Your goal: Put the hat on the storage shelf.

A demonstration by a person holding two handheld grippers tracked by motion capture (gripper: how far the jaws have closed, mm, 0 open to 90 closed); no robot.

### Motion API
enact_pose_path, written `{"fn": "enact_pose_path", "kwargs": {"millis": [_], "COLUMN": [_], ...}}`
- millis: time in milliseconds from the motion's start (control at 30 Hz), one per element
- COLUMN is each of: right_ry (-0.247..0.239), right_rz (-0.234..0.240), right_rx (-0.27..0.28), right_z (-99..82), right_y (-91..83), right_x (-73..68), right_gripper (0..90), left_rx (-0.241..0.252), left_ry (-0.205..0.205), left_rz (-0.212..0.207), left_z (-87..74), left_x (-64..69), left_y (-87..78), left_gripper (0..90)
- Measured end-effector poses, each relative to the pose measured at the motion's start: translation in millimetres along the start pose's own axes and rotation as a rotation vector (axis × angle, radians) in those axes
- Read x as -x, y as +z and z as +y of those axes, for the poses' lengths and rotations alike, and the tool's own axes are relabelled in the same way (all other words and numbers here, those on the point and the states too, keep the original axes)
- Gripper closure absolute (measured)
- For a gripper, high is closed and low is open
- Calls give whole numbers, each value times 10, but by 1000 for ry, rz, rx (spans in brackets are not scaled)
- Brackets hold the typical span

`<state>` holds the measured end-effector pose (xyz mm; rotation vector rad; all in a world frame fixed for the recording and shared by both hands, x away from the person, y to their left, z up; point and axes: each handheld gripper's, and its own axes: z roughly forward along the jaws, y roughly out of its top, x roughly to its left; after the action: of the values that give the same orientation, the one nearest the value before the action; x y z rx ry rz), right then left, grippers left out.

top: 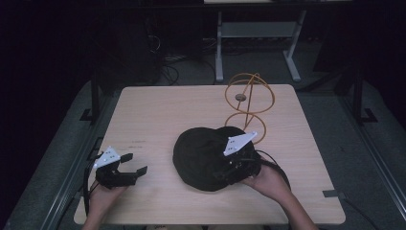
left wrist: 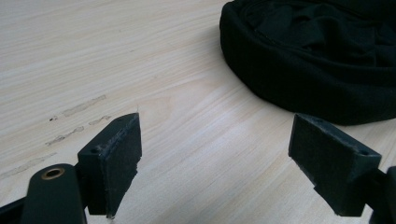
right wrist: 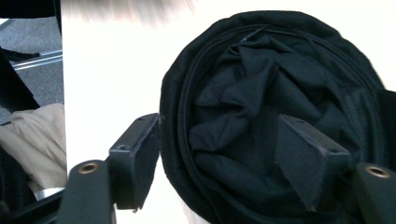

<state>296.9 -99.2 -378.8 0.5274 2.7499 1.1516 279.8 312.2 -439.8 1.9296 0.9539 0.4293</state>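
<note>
a pale wood-grain worktop (top: 158, 110) carries everything; dark floor and a grey metal frame leg (top: 219, 48) lie beyond its far edge. largest item on it is a black fabric cap (top: 201, 153), a rounded, crumpled mound lying just right of centre toward the near edge, its open side up so that the folded lining and a rolled rim show in the right gripper view (right wrist: 261, 93). in the left gripper view the same cap (left wrist: 317, 56) fills the upper right corner, apart from that gripper's fingers. behind the cap, toward the far right, stands an orange wire stand (top: 249, 103) made of rings, one large ring above a smaller one, with a small dark knob at the middle of the upper ring; its base is just beside the cap's far edge. the right gripper (right wrist: 224, 163) sits over the cap's near right side, held by the right hand (top: 270, 182); its fingers are spread apart, one outside the rim over bare worktop, the other over the lining, clamping nothing. the left gripper (top: 134, 164) rests at the near left, well apart from the cap, held by the left hand (top: 103, 194); its fingers (left wrist: 116, 158) are spread wide over bare wood. faint grey smudges (left wrist: 77, 119) mark the worktop near it.
</note>
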Motion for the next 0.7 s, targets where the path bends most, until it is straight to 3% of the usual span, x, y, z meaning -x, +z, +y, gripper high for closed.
{"fn": "enact_pose_path", "kwargs": {"millis": [700], "right_ry": [-27], "right_rz": [55], "right_rx": [-85], "right_z": [41], "right_y": [459], "right_x": [-89], "right_gripper": [466], "left_rx": [-2], "left_ry": [-6], "left_rz": [1], "left_z": [0], "left_x": [-13], "left_y": [-4], "left_gripper": [170]}}
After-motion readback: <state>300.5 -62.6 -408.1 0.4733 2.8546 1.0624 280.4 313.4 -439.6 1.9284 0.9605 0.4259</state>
